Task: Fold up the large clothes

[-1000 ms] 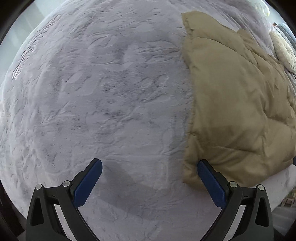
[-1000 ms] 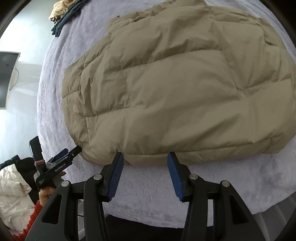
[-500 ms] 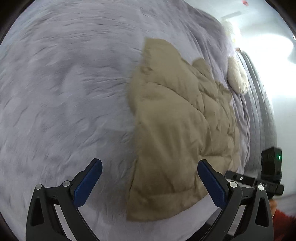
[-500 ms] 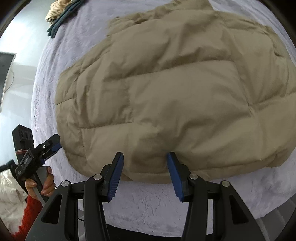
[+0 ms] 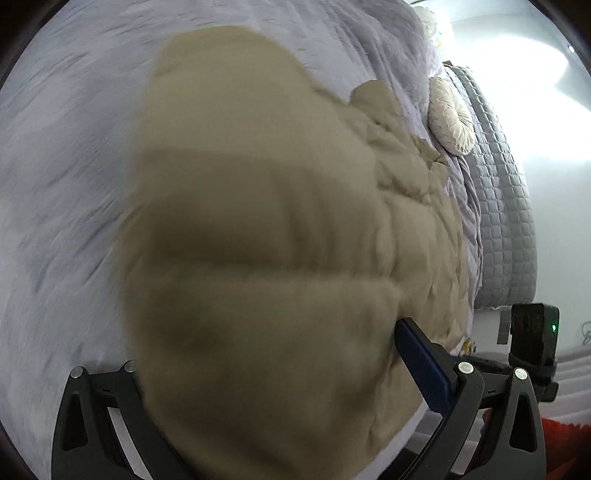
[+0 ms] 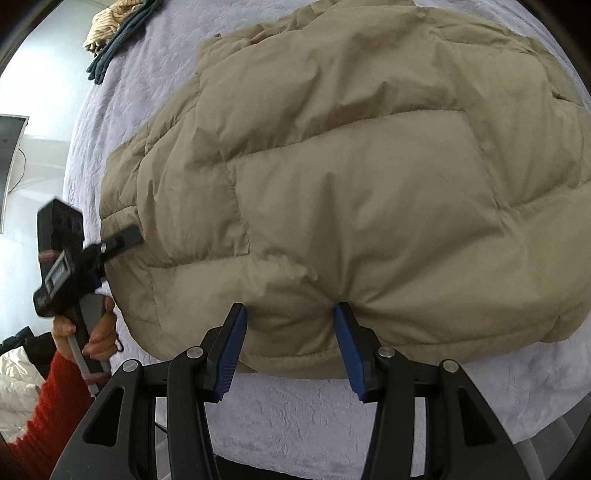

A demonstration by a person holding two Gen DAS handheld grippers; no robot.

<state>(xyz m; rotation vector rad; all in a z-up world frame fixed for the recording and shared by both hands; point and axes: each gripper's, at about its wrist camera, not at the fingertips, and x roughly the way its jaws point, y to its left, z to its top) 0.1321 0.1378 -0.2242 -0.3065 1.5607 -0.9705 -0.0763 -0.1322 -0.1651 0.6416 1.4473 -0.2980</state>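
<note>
Left wrist view: a tan quilted puffer jacket (image 5: 266, 236) lay spread on a pale lavender textured bedspread (image 5: 62, 155), its near hem bulging up, blurred, between the black fingers of the left gripper (image 5: 266, 354). The right blue pad (image 5: 421, 369) lay against the fabric's edge, while the left pad was hidden behind the jacket; the jaws stood wide, and whether they pressed on the cloth could not be told. A round cream pleated cushion (image 5: 452, 123) and a grey quilted blanket (image 5: 502, 206) lay at the far right side of the bed, and the black body of the other hand-held tool (image 5: 532, 332) showed at the lower right. Right wrist view: the same jacket (image 6: 362, 177) covered most of the bedspread (image 6: 295, 413), its hem near the bed's front edge. The right gripper (image 6: 290, 325) pointed steeply down, its jaws set at a middling width with both blue pads (image 6: 232, 347) dug into the hem, a bulge of padding pinched between them. At the left, a hand (image 6: 92, 328) in a red sleeve (image 6: 44, 406) held the left gripper (image 6: 123, 240), its tip at the jacket's left corner. A heap of striped cream and dark teal clothes (image 6: 118, 33) lay at the bed's far corner, and a white padded garment (image 6: 18, 376) lay off the bed at the lower left.
</note>
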